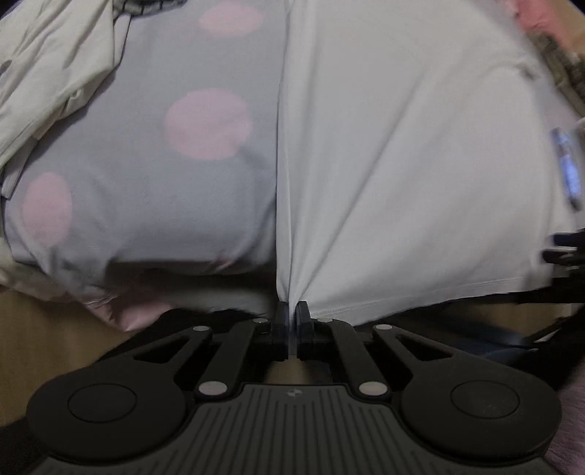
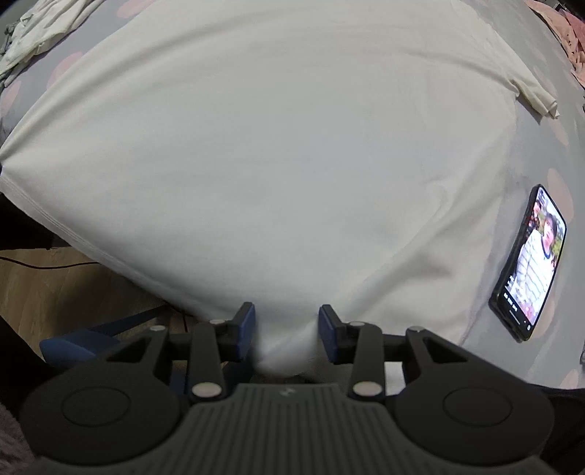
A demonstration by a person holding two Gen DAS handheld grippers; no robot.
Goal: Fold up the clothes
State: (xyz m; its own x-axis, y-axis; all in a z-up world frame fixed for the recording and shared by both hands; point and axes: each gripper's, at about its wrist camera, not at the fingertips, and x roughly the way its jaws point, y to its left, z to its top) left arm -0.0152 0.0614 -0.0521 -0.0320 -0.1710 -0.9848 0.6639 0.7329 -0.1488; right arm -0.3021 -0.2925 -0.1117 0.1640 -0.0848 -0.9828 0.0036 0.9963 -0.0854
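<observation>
A white shirt (image 1: 402,146) lies spread on a grey bedsheet with pink dots (image 1: 146,204). In the left wrist view my left gripper (image 1: 291,310) is shut on the shirt's near edge. It pinches a thin fold, and a taut crease runs straight away from the fingertips. In the right wrist view the same shirt (image 2: 274,146) fills the frame. My right gripper (image 2: 287,325) holds its near corner, with the blue pads (image 2: 246,329) set apart and a thick bunch of cloth filling the gap between them. Creases fan out from that grip.
A phone (image 2: 530,263) with a lit screen lies on the sheet right of the shirt. Crumpled pale clothes (image 1: 44,73) are heaped at the far left. Wooden floor (image 2: 55,288) shows past the bed's near edge, and something pink (image 2: 570,33) sits at the far right.
</observation>
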